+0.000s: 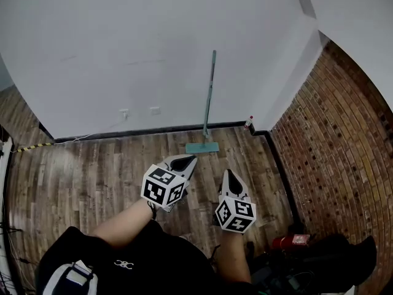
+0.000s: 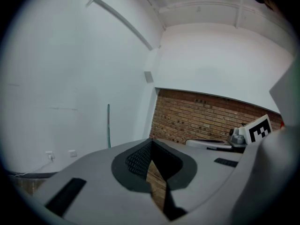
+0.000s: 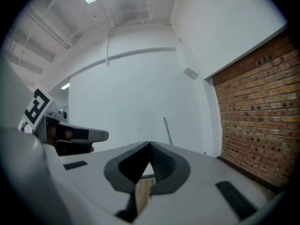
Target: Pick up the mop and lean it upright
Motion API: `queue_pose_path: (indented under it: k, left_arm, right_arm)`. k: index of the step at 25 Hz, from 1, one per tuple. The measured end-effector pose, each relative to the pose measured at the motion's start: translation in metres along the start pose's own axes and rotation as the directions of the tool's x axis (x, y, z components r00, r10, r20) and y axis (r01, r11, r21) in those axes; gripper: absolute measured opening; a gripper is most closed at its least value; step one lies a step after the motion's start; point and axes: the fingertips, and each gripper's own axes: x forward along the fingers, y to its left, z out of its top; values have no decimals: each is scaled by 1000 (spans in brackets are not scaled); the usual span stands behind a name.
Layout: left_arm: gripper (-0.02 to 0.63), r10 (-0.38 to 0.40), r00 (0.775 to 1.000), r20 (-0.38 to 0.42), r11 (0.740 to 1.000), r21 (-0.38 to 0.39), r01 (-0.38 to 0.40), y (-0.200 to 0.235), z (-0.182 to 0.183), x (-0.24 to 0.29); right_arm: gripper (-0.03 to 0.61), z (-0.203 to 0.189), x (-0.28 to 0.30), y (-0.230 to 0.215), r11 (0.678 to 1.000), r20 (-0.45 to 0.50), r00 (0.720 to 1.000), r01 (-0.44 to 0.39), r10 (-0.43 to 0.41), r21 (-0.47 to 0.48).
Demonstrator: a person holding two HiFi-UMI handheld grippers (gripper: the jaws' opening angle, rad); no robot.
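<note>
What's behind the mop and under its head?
Behind the mop is the white wall, with a dark baseboard at the bottom. Its head sits on the wooden floor; the boards beneath it are covered.

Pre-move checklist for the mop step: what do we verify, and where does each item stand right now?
1. Mop stands upright, leaning on the wall: ok.
2. Its head rests on the floor at the foot of the wall: ok.
3. Left gripper shut, nothing between its jaws: ok.
4. Right gripper shut, nothing held: ok.
5. Both grippers apart from the mop: ok.
6. The lean will hold without slipping: cannot tell.
</note>
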Motion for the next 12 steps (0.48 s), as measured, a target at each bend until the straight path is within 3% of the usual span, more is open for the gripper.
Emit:
queue_pose_path:
  k: [12]
  left_arm:
    - [-5,-3,1000,-23,1000,8,4,-11,-1,37]
  right_arm:
    - [14,-1,8,-35,1000,-11,1000,9,-9,10]
